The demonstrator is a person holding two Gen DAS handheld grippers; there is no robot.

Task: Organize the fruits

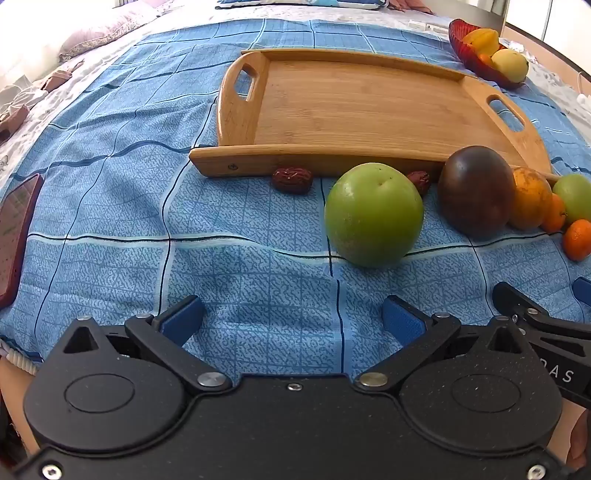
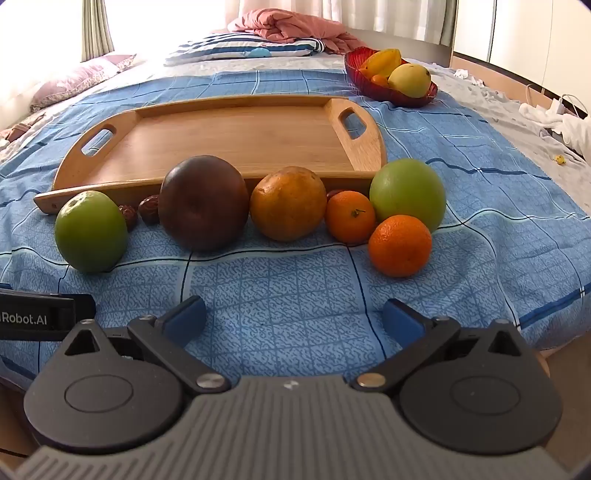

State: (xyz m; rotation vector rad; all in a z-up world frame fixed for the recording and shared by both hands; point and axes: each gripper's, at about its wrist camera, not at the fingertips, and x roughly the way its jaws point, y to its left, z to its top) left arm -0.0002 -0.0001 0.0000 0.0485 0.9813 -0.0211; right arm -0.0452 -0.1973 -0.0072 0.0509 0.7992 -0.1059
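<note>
An empty wooden tray (image 1: 362,107) (image 2: 236,136) lies on the blue checked bedspread. In front of it lies a row of fruit: a green apple (image 1: 373,215) (image 2: 91,231), two red dates (image 1: 292,180) (image 2: 149,208), a dark brown round fruit (image 1: 476,190) (image 2: 203,202), a large orange (image 1: 530,197) (image 2: 288,208), two small tangerines (image 2: 349,216) (image 2: 400,245) and a second green apple (image 2: 407,194). My left gripper (image 1: 293,319) is open and empty, short of the first green apple. My right gripper (image 2: 294,317) is open and empty, short of the oranges.
A red glass bowl (image 2: 391,88) (image 1: 476,59) with yellow and orange fruit stands behind the tray at the right. A dark red flat object (image 1: 16,236) lies at the left edge. Pillows and a pink blanket (image 2: 291,27) lie at the bed's far end.
</note>
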